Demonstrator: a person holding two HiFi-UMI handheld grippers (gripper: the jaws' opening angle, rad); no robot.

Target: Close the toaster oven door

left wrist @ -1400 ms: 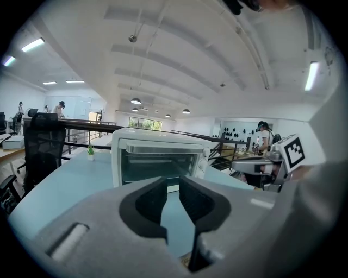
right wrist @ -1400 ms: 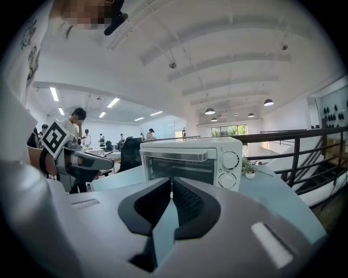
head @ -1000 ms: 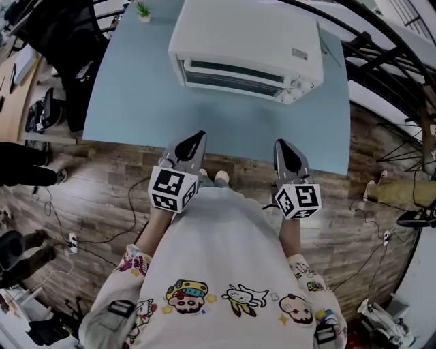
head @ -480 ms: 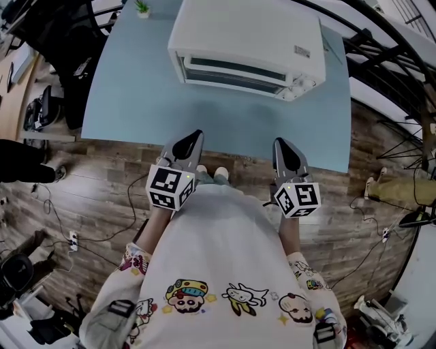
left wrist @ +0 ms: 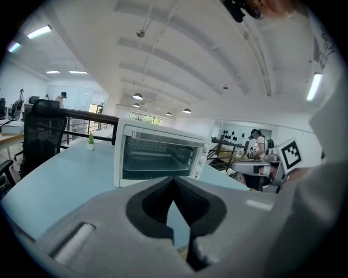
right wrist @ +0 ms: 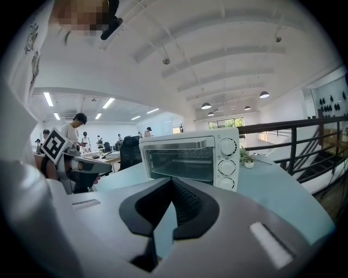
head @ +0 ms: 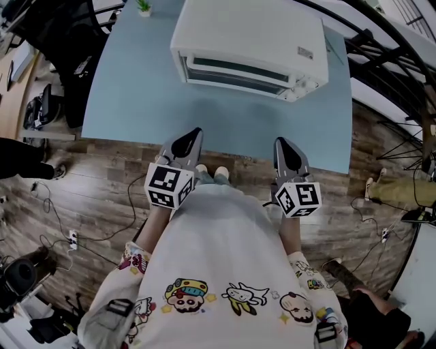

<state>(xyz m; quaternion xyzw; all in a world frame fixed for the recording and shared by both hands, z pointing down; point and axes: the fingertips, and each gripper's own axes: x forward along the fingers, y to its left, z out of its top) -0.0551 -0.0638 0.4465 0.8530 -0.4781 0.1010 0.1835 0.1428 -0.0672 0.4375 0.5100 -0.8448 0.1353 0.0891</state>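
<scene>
A white toaster oven (head: 248, 44) stands at the far side of the light blue table (head: 136, 88). Its glass door (head: 235, 73) is upright against the front, with three knobs (right wrist: 227, 164) to its right. Both grippers hover over the table's near edge, well short of the oven. My left gripper (head: 197, 131) is shut with nothing in it, and my right gripper (head: 279, 142) is shut and empty too. The left gripper view has the oven (left wrist: 157, 156) straight beyond the closed tips (left wrist: 174, 179). In the right gripper view the oven (right wrist: 190, 157) sits behind the closed tips (right wrist: 173, 180).
A small potted plant (head: 143, 9) stands at the table's far left corner. A black office chair (head: 61, 41) is left of the table and a dark railing (head: 388, 54) runs along its right. Cables lie on the wooden floor (head: 88, 204).
Both grippers stay almost where they were. A person has come into the lower right corner of the head view.
</scene>
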